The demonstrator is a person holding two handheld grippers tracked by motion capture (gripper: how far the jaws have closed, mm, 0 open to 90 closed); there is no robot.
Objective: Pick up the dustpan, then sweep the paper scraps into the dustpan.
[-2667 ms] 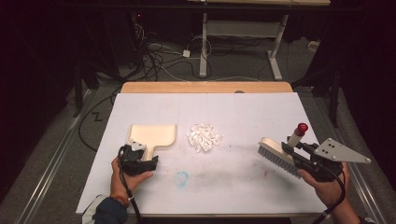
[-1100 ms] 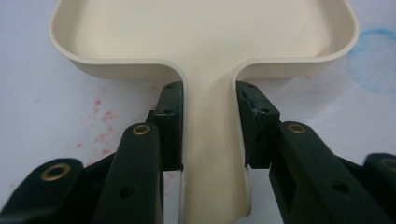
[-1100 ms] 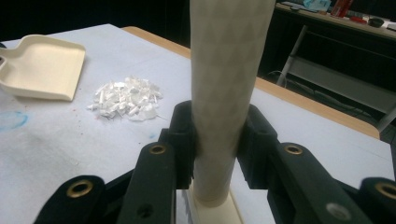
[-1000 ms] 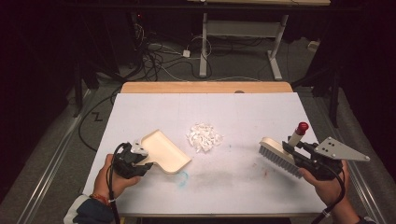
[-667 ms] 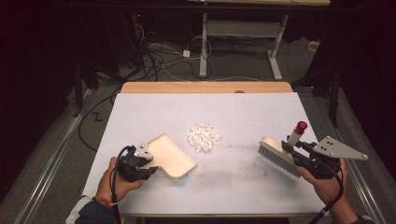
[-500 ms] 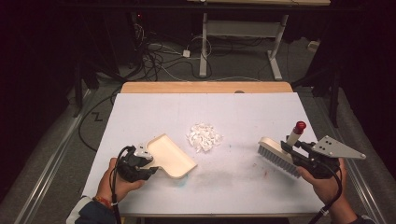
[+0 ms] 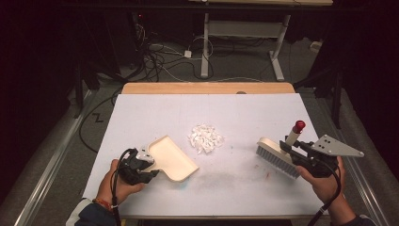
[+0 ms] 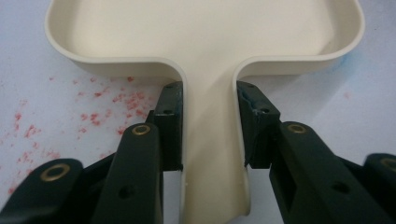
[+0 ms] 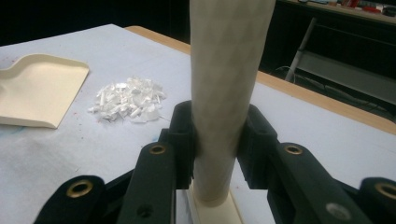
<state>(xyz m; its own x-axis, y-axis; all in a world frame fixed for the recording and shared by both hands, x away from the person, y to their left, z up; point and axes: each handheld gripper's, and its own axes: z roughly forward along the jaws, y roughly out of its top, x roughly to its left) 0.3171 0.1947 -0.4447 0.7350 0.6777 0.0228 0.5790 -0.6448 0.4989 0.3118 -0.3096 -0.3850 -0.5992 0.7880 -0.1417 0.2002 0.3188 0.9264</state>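
My L gripper (image 8: 208, 126) pinches dustpan (image 7: 170, 158) handle; R gripper (image 9: 215, 140) clamps brush (image 7: 277, 156) handle. Scrap pile (image 7: 205, 138) between. Step: pre-sweep, I judge; next needs pan lip flat nr pile.

A dim lab: paper-covered table (image 7: 141, 113), tangled floor cables (image 7: 160, 56), metal desk frame (image 7: 244, 33).

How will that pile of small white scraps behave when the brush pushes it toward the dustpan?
The pile of small white scraps is loose separate bits, so it will probably scatter rather than slide together. The bits look thin and light; some may flick aside. The cream plastic dustpan, clamped by the left gripper, looks rigid.
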